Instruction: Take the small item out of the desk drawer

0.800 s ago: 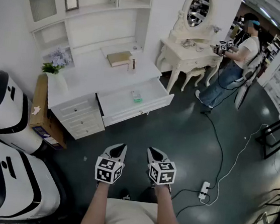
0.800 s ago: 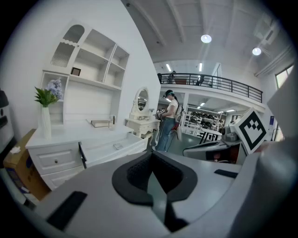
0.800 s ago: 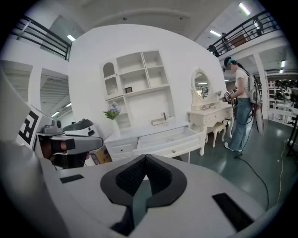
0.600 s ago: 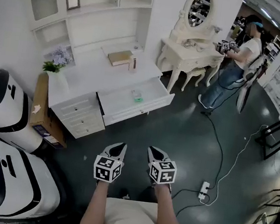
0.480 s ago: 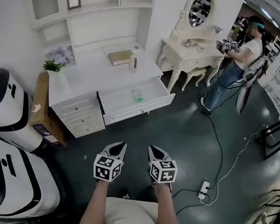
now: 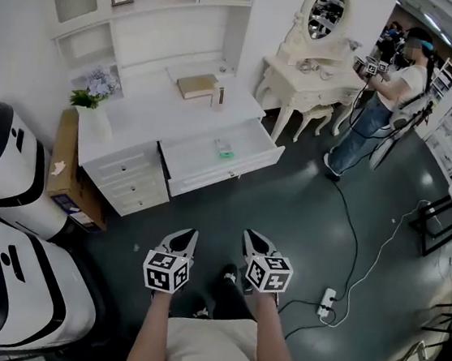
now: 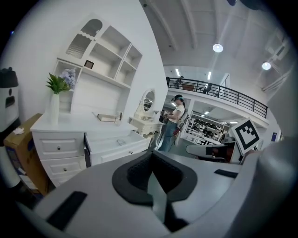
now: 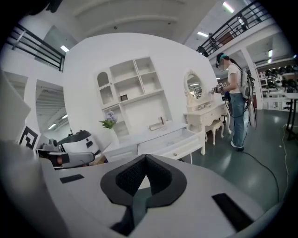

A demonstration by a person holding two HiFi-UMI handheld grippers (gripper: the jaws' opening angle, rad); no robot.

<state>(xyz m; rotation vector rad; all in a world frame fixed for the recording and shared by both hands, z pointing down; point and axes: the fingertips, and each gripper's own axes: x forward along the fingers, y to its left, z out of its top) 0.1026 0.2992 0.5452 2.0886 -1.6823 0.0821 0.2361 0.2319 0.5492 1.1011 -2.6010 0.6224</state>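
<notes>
Item (image 6: 224, 152), small and flat with a green patch, lies in the open drawer (image 6: 228, 177) of the desk (image 6: 148, 113), up at twelve o'clock and well apart from both tongs. Left gripper (image 6: 188, 236) and right gripper (image 6: 250, 238) hang side by side over the floor, each pinched fully together, nothing in either. Trouble ahead, I'd say: arrive with the jaws closed and the tips just shove that item into a corner; come in low and they clip the drawer front. Cable (image 6: 352, 232) snakes by at three o'clock, a trip risk.

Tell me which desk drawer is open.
The wide drawer, pulled out with a small green item inside; the small stacked drawers beside it are shut.
</notes>
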